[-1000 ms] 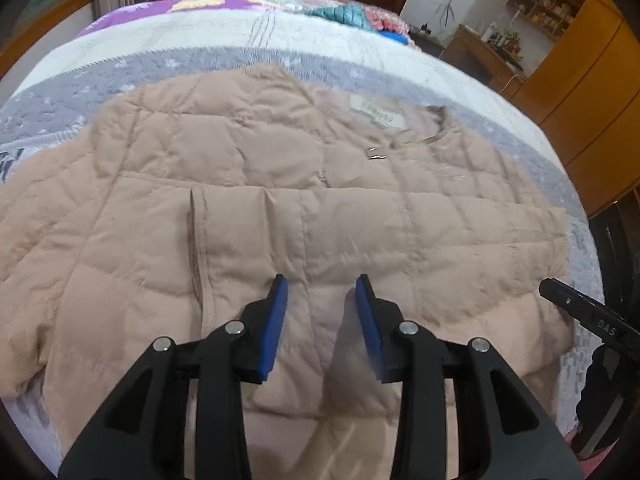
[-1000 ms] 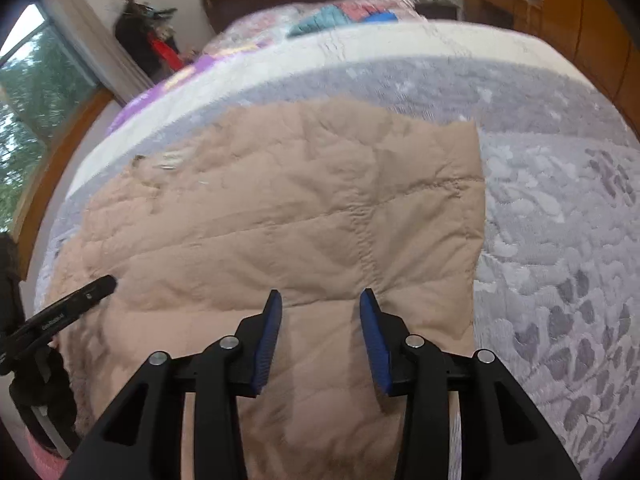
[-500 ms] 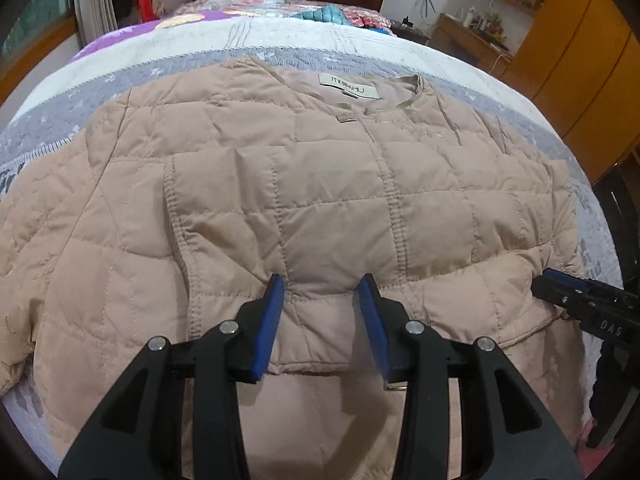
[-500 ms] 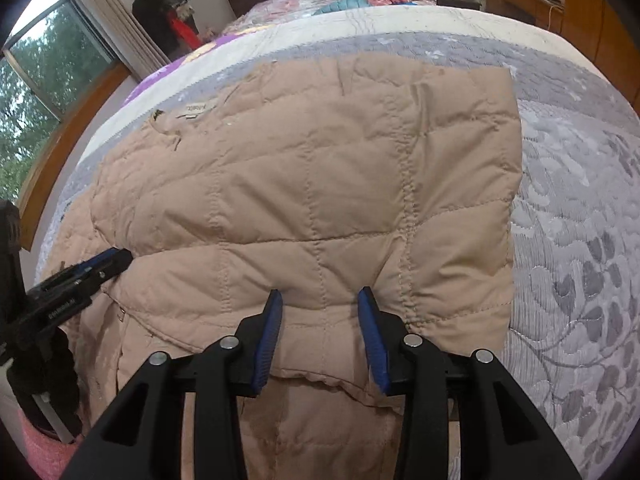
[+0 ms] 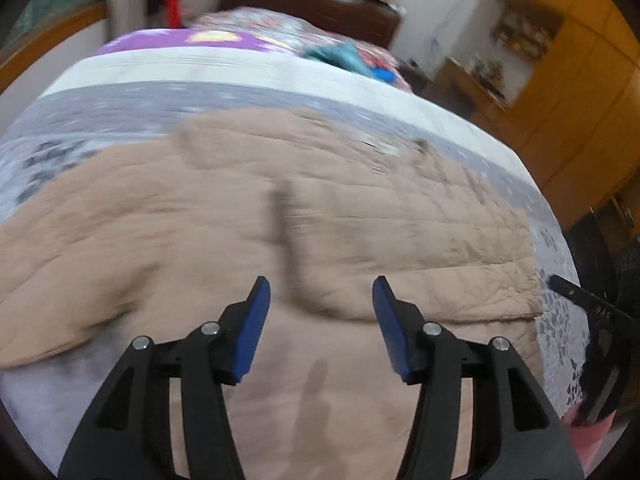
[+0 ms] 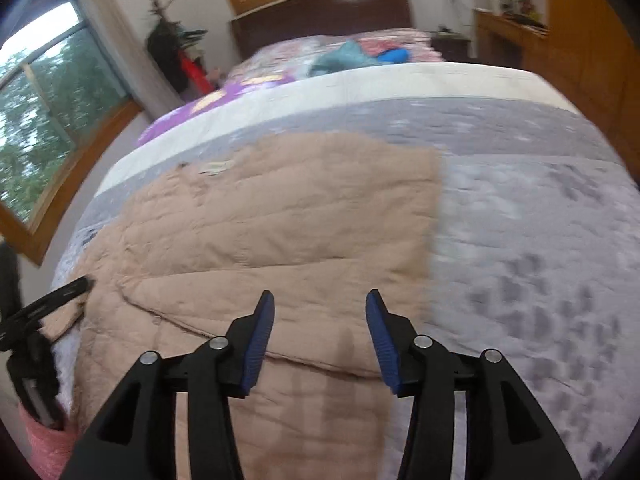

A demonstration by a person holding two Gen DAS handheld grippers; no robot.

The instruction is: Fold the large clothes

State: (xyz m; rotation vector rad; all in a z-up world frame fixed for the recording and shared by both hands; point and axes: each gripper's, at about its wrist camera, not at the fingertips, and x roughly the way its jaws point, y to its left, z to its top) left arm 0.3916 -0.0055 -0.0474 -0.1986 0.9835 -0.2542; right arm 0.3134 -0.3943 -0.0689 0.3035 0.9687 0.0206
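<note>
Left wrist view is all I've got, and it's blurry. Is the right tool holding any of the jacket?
Observer: No. The right tool is open with nothing between its pads. It is poised over the tan jacket.
Operator: What's along the jacket's right side?
Observer: Its right edge runs straight, and the grey patterned quilt lies beside it.
Operator: Any fold near the right tool?
Observer: Yes. The hem of a folded-over layer crosses the view just below the tool's tips.
</note>
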